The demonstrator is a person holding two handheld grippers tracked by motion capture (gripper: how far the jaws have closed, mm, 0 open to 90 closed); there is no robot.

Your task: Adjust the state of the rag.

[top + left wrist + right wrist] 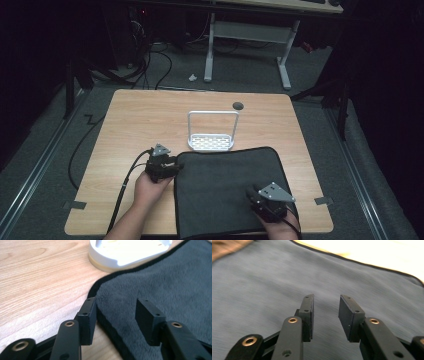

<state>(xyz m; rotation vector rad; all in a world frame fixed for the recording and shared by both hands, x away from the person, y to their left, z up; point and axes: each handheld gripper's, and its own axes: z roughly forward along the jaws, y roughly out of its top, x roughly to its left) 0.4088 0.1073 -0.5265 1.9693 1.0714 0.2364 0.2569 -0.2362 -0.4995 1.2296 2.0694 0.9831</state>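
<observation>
Left gripper view: dark mat's (162, 282) bound edge between parted left fingers (87, 315), unpinched; right fingers (308, 312) apart above it.

A dark grey, black-edged plush rectangular cloth (227, 192) lay flat and unfolded on the near right part of the table, its near edge overhanging slightly.

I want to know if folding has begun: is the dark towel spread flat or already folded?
Spread flat. The dark towel lies as one open layer on the table, its corners showing and no edge turned over.
</observation>
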